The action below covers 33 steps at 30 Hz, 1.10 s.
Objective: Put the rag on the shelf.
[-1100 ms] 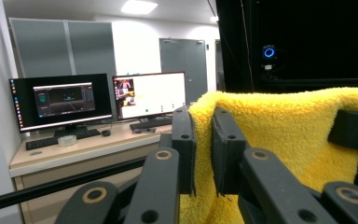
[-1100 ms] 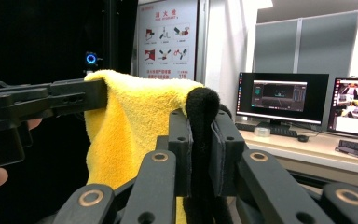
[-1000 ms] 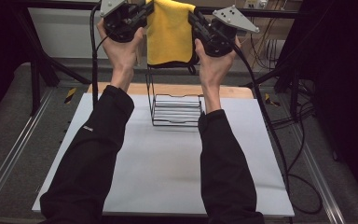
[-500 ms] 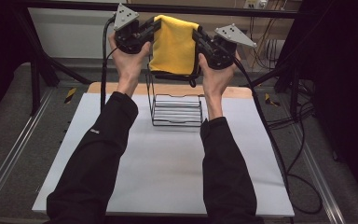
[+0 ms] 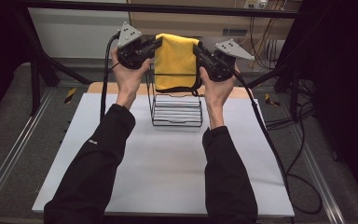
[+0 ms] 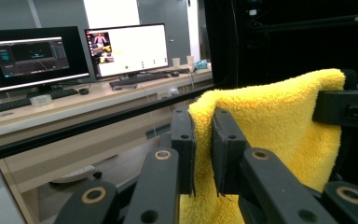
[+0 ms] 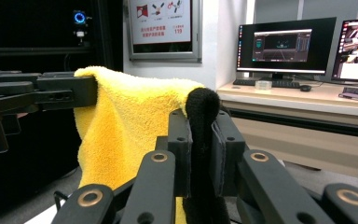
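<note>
A yellow fleece cloth [image 5: 176, 60] with a black hem hangs stretched between my two grippers, above a black wire rack [image 5: 176, 109] on the white table [image 5: 168, 158]. My left gripper [image 5: 157, 43] is shut on the cloth's upper left corner. In the left gripper view, its jaws [image 6: 203, 116] pinch the yellow cloth [image 6: 279, 121]. My right gripper [image 5: 196, 49] is shut on the upper right corner. In the right gripper view, its jaws [image 7: 200, 116] clamp the black hem [image 7: 200, 105] of the cloth [image 7: 121, 121]. The cloth's lower edge hangs just over the rack's top wire.
A black frame bar [image 5: 168, 7] crosses overhead behind the hands. Cables [image 5: 270, 140] trail down the table's right side. A wooden board [image 5: 98, 87] lies under the rack's far edge. A desk with monitors [image 6: 126, 49] stands beyond the table.
Both hands have come down together with the cloth, so its lower edge now hangs closer to the rack. The grips on the two corners are unchanged.
</note>
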Each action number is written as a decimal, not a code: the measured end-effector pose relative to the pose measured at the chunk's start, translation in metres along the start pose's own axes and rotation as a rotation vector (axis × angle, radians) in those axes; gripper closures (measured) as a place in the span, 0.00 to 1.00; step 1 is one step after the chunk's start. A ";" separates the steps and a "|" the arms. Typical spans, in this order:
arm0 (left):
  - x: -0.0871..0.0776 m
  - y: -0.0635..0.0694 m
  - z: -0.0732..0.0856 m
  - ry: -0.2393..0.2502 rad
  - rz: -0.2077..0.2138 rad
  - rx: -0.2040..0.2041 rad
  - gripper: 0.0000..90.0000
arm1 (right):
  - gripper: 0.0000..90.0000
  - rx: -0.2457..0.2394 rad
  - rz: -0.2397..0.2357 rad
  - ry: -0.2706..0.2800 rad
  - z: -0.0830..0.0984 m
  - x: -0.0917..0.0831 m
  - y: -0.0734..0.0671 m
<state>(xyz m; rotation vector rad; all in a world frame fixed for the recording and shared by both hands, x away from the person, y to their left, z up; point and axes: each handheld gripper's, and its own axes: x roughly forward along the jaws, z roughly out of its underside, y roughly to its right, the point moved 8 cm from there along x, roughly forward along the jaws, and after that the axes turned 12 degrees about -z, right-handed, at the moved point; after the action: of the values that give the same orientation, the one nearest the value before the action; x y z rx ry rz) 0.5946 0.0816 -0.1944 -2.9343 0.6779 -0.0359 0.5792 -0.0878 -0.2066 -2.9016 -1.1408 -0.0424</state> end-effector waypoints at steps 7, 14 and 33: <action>-0.012 0.004 0.003 -0.003 0.033 0.006 0.89 | 0.89 -0.009 -0.013 -0.007 0.005 -0.007 -0.005; -0.023 0.009 0.003 -0.014 0.071 0.018 0.89 | 0.88 -0.020 -0.031 -0.022 0.004 -0.018 -0.012; -0.052 0.026 0.023 -0.091 0.128 0.088 0.88 | 0.88 -0.066 -0.080 -0.105 0.026 -0.040 -0.025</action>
<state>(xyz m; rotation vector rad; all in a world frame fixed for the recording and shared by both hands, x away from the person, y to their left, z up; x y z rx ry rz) 0.5380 0.0836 -0.2206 -2.7829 0.8264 0.0783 0.5336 -0.0958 -0.2340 -2.9458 -1.2959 0.0737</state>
